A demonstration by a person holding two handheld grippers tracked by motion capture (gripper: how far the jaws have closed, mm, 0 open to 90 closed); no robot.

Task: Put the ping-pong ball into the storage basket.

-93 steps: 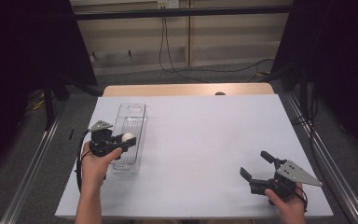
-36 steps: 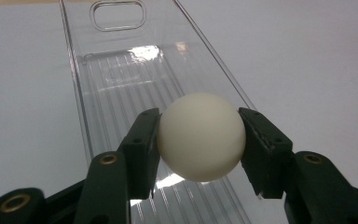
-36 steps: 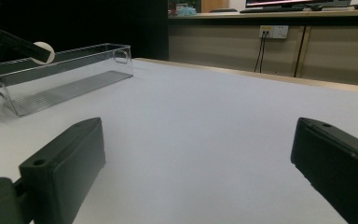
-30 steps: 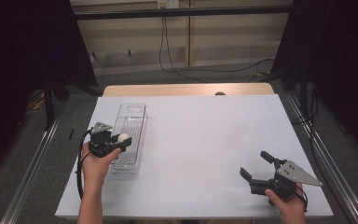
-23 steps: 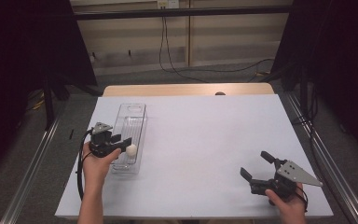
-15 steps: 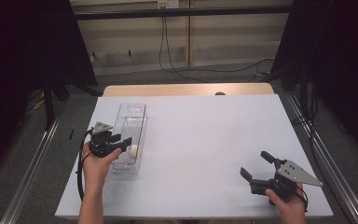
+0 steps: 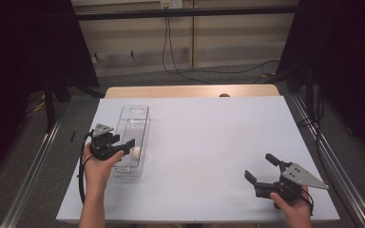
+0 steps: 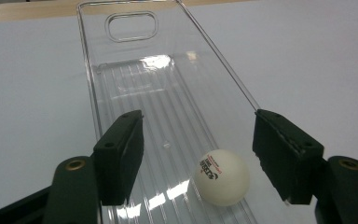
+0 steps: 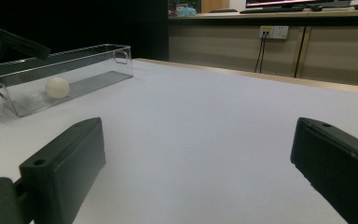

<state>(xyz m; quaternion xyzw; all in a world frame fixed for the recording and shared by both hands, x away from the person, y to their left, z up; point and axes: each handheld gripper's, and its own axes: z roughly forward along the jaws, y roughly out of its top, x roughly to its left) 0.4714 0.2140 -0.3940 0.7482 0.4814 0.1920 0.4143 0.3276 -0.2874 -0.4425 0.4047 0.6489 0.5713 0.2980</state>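
A white ping-pong ball (image 7: 136, 152) with printed lettering lies on the ribbed floor of a clear plastic tray (image 7: 135, 111) near its near end. My left gripper (image 7: 123, 145) hangs over that end, open. Its jaws have just been opening, and the ball (image 8: 222, 177) rests below and between them, touching neither pad. In the left gripper view the tray (image 8: 88, 70) runs away from my left gripper (image 8: 198, 120). My right gripper (image 7: 259, 166) stands open and empty at the near right of the white table. In the right gripper view my right gripper (image 9: 196, 128) faces the tray (image 9: 98, 49) and ball (image 9: 57, 87).
The white tabletop (image 7: 218, 133) stretches between the two grippers. A wooden strip (image 7: 190, 91) borders its far edge. Metal rails (image 7: 328, 156) run along both sides, and cables (image 7: 171, 42) hang on the back wall.
The ball was held between the left jaws above the tray. The jaws have opened and the ball now lies on the tray floor. The right gripper has not moved.
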